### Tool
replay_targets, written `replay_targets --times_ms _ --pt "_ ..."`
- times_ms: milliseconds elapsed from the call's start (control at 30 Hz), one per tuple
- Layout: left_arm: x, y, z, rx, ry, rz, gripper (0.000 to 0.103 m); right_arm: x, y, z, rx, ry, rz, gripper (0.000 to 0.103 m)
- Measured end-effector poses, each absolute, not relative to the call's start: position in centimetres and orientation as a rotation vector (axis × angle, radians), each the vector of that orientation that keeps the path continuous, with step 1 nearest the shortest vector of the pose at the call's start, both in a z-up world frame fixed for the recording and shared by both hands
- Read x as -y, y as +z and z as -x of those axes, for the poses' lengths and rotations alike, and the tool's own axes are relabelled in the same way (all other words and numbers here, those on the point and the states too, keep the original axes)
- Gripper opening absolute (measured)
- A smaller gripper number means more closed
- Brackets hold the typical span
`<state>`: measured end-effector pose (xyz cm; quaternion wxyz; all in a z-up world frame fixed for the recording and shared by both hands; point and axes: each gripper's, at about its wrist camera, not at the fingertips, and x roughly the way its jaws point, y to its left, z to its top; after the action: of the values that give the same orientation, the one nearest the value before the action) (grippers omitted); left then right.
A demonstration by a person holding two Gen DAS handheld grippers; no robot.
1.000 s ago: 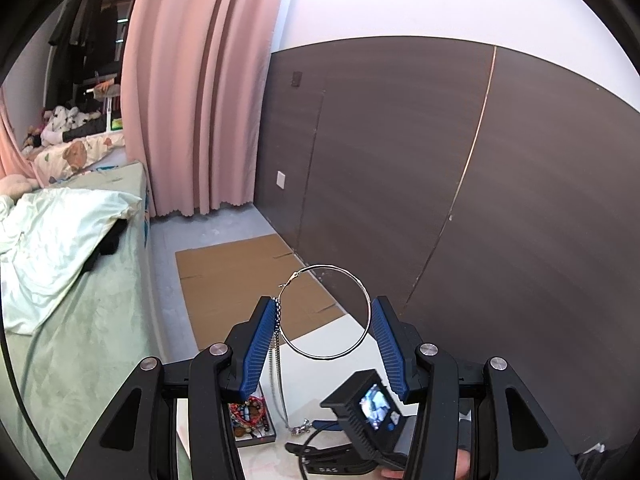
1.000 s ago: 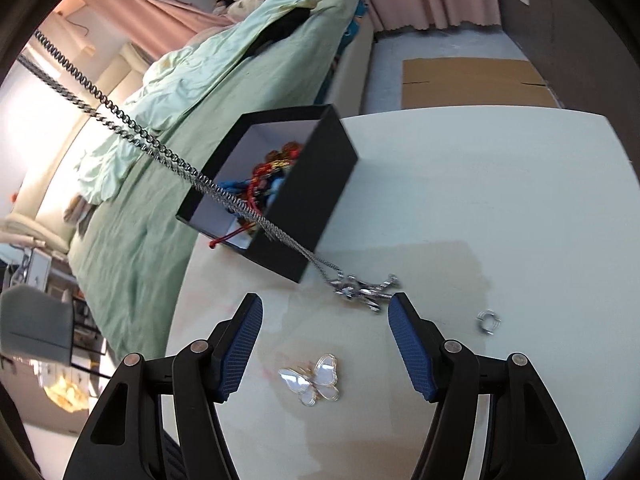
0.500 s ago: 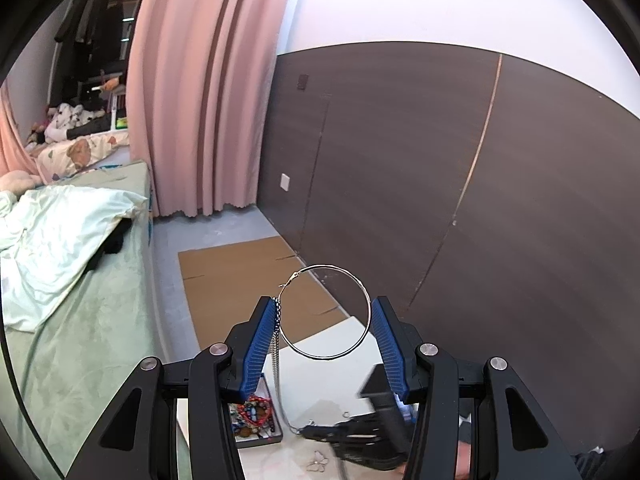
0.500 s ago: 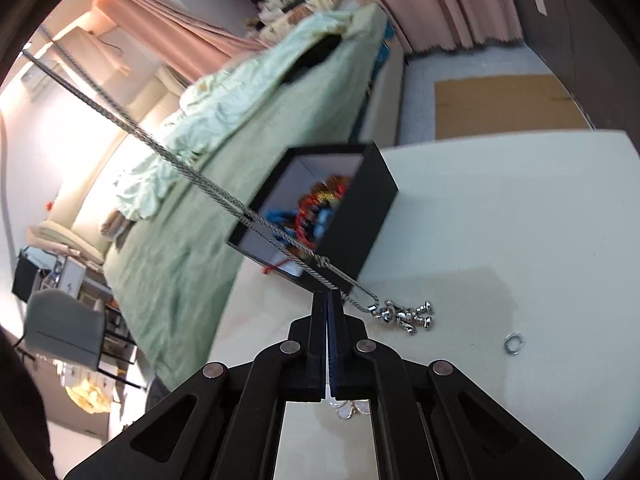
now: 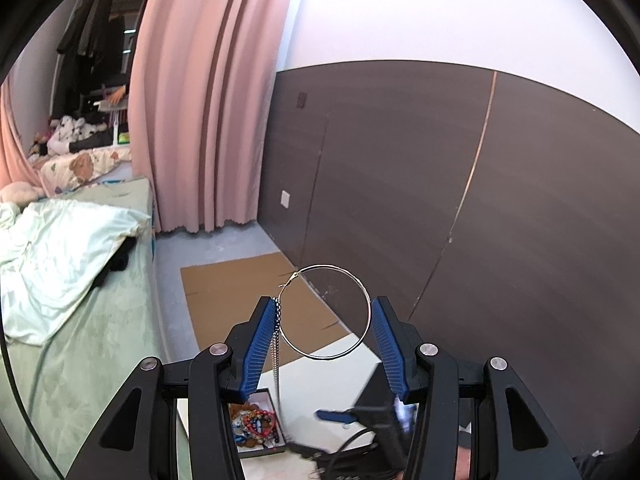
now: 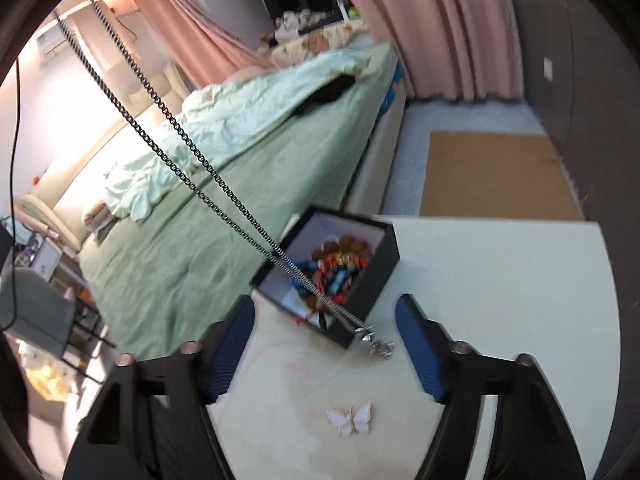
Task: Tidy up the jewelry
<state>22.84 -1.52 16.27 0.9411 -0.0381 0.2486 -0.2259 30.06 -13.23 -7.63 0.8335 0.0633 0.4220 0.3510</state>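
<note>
**Chain dangling over the jewelry box**

We see our right gripper (image 6: 325,344) with its jaws spread wide above the pale surface (image 6: 500,300). A silver chain (image 6: 208,172) runs down from the upper left, crossing the black box (image 6: 376,280) of colorful beads; its pendant cluster (image 6: 378,346) hangs just beside the box's near corner. A white butterfly brooch (image 6: 350,420) lies on the surface, nearer us.

right gripper (image 6: 325,344) reopened — was pinched shut, chain (image 6: 224,188) released
</note>
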Motion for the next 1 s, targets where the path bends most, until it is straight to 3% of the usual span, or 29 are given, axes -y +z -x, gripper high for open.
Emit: replay_targets --times_ms 200,267,300,333,1000 --pt "1.7 17.7 -22.3 -0.483 -0.486 0.087 0.051 10.8 -8.4 -31.7 -0.909 0.790 -0.215 0.070" --pt "1.5 18.1 -22.1 -0.476 -0.480 0.080 0.051 10.2 -8.7 -32.2 -0.927 0.810 -0.234 0.045" --pt "1.4 18.1 -22.0 -0.475 -0.474 0.077 0.051 10.0 -8.8 -32.3 -0.945 0.807 -0.238 0.014" --pt "1.2 18.2 -22.0 -0.474 -0.467 0.074 0.051 10.0 -9.0 -32.5 -0.958 0.808 -0.247 0.005" --pt "-6.1 14.8 -23.5 -0.491 -0.330 0.167 0.051 11.1 1.3 -31.3 -0.762 0.870 -0.234 0.004"
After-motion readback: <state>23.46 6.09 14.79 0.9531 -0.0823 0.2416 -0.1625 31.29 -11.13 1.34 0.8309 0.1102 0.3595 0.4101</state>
